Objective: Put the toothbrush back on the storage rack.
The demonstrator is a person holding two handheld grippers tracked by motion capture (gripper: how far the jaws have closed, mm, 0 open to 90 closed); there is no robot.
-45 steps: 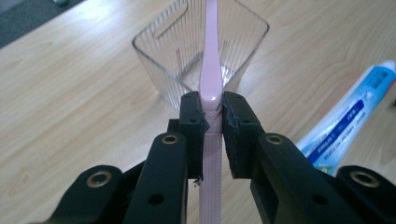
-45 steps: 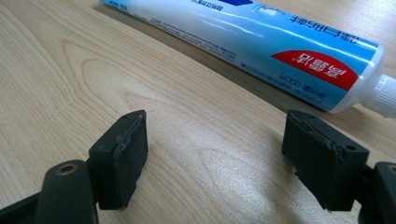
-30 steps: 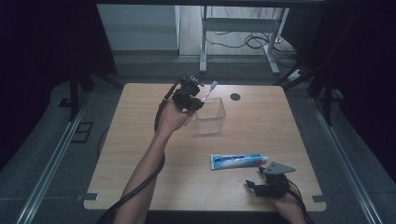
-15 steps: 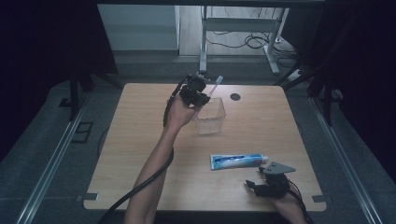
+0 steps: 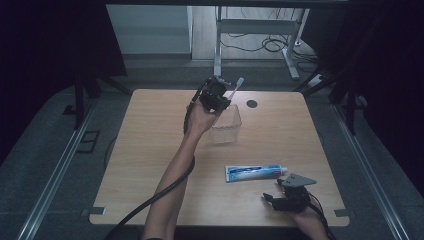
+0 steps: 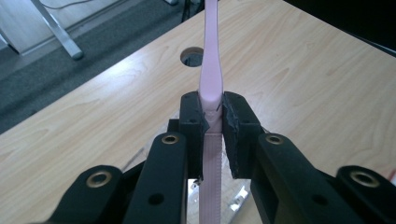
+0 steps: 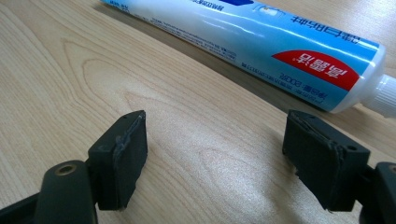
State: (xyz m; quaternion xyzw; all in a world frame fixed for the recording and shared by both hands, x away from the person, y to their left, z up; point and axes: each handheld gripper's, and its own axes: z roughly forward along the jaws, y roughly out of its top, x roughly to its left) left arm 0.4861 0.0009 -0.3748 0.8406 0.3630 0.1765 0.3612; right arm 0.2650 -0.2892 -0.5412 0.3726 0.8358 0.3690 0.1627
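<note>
My left gripper [image 5: 218, 96] is held above the table's far middle, shut on a pink toothbrush [image 5: 235, 88] whose head points up and away. In the left gripper view the pads clamp the toothbrush [image 6: 208, 74] at its handle. Just below and to the right stands a clear plastic cup [image 5: 226, 125]. A blue and white toothpaste tube [image 5: 255, 172] lies flat near the front. My right gripper [image 5: 272, 199] rests on the table just in front of it, open, with the toothpaste tube [image 7: 261, 42] lying beyond its empty jaws.
The wooden table [image 5: 150, 150] has a round cable hole [image 5: 251, 104] at the far edge behind the cup. A black cable trails from the left gripper along the forearm. Metal desk legs [image 5: 218, 45] stand on the floor beyond.
My left gripper has carried the toothbrush rightward, to a spot over the clear cup's near-left rim. The right gripper has stayed where it was.
</note>
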